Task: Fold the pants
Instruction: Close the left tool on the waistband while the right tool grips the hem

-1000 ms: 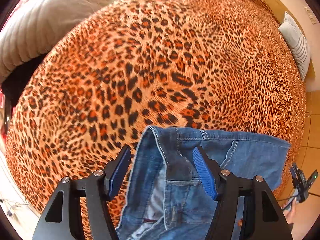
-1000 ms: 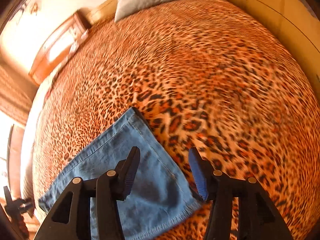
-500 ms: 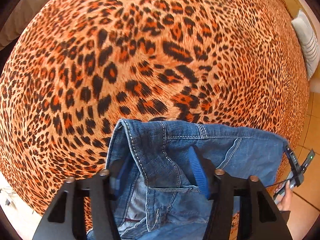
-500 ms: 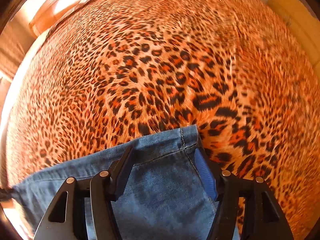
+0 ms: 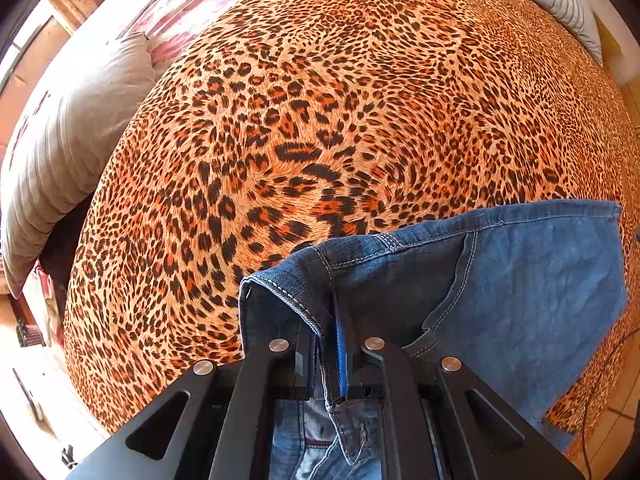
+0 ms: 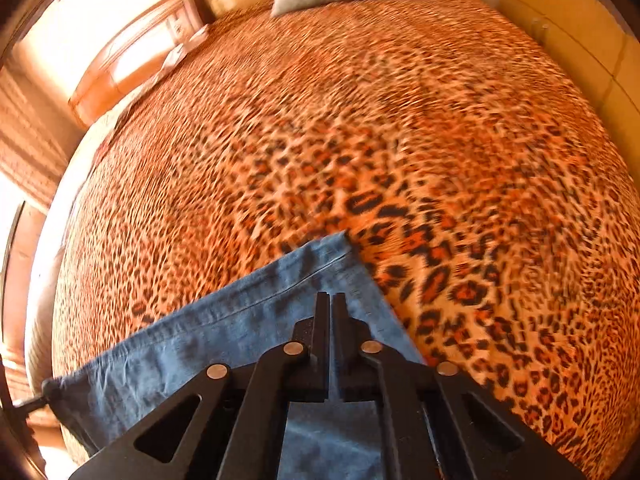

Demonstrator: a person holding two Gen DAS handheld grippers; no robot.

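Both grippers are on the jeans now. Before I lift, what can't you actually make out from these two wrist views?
- Left wrist: the left gripper frame hides the jeans below the waistband, and the bottom edge cuts them off.
- Right wrist: whether the right gripper really pinches denim; its closed fingers cover the contact.
- Right wrist: motion blur smears the leopard bedspread.
- Neither view shows the jeans whole.

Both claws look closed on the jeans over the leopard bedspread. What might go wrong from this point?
The left claw pinches only a bunched waistband fold of the jeans, so layers may slip out unevenly. The right claw grips near the hem corner; a pull could twist the leg. The unheld denim may drag on the bedspread and wrinkle.
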